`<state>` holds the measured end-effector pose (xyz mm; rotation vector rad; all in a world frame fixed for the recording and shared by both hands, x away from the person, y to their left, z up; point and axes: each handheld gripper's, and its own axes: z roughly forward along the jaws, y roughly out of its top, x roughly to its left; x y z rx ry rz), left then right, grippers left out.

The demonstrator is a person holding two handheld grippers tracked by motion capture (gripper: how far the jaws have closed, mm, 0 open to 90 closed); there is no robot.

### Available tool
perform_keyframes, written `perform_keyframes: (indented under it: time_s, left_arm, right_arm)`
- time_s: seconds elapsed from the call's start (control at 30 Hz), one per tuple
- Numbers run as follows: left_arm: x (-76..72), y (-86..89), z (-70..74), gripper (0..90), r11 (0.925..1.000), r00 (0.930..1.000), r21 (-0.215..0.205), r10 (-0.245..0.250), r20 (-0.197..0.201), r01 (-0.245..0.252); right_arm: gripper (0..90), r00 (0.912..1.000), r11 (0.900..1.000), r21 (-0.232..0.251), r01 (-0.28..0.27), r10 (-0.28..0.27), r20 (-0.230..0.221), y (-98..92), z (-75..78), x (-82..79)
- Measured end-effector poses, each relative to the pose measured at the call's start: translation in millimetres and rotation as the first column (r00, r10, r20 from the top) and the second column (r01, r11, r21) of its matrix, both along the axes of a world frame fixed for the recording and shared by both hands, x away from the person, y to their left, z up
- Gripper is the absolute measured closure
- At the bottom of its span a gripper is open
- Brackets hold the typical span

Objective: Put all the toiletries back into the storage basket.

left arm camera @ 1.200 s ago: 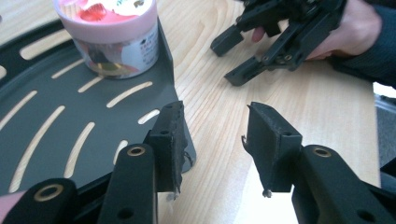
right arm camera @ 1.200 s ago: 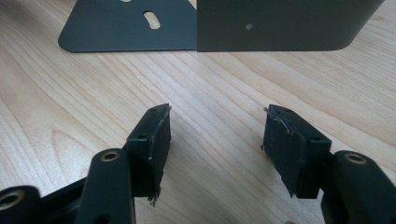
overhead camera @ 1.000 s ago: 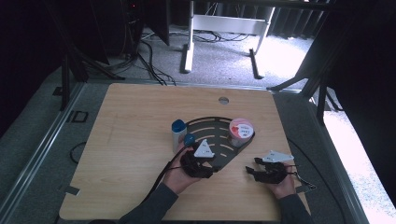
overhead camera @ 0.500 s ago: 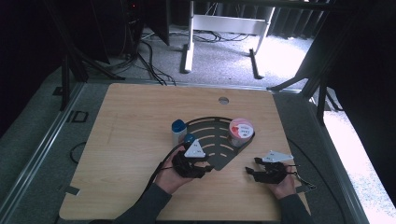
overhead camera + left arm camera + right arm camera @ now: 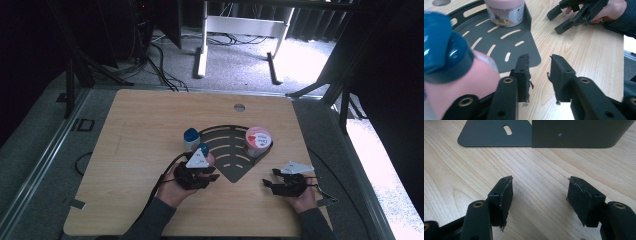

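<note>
- Though seemingly meant for the rack, not yet loaded: white bottle with a blue cap (image 5: 191,140), upright on the pale wooden table (image 5: 150,115), just beside the left edge of the dark fan-shaped slotted metal tray (image 5: 235,170).
- Next along, likewise unplaced as far as can be judged: pinkish bottle with a teal cap (image 5: 203,151), at the tray's left edge, close against the outer side of one jaw in the left gripper view (image 5: 446,57), not between the jaws.
- Left gripper (image 5: 539,62): just been closing, yet with a narrow gap remaining and nothing between the pads; points across the tray's near corner (image 5: 499,42). Probably between grasps.
- Looks done: pink-lidded round tub (image 5: 258,140), standing inside the tray at its far right corner, against the raised wall (image 5: 505,12).
- Right gripper (image 5: 540,183): spread wide over bare wood, holding nothing, near the tray's right wall and apart from every container (image 5: 270,179).
- Judged overall: one of three in, two bottles left to seat on the slotted plate.
</note>
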<state>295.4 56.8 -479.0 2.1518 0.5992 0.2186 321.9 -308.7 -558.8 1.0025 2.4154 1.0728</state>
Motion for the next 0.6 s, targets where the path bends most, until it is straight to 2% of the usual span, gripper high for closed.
perform_keyframes:
  time_s: [0.23,0.37,0.6]
  left_arm:
    - [3.1,15.2,2.1,81.2,0.9996,0.9996,0.006,0.026,0.007,-0.026]
    - [6.2,25.6,2.3,89.3,0.9984,0.9985,-0.012,0.055,0.002,-0.055]
    - [9.4,42.3,7.4,89.9,0.9937,0.9940,-0.028,0.109,0.014,-0.109]
  right_arm:
    - [36.7,1.0000,1.000,0.000,-0.001,0.001,0.000,0.0,0.0,0.0]
    - [36.7,1.0000,1.000,-0.001,-0.001,0.001,0.000,-0.1,0.0,0.1]
    - [36.6,1.0000,1.000,-0.001,-0.001,0.001,0.000,0.0,0.0,0.1]
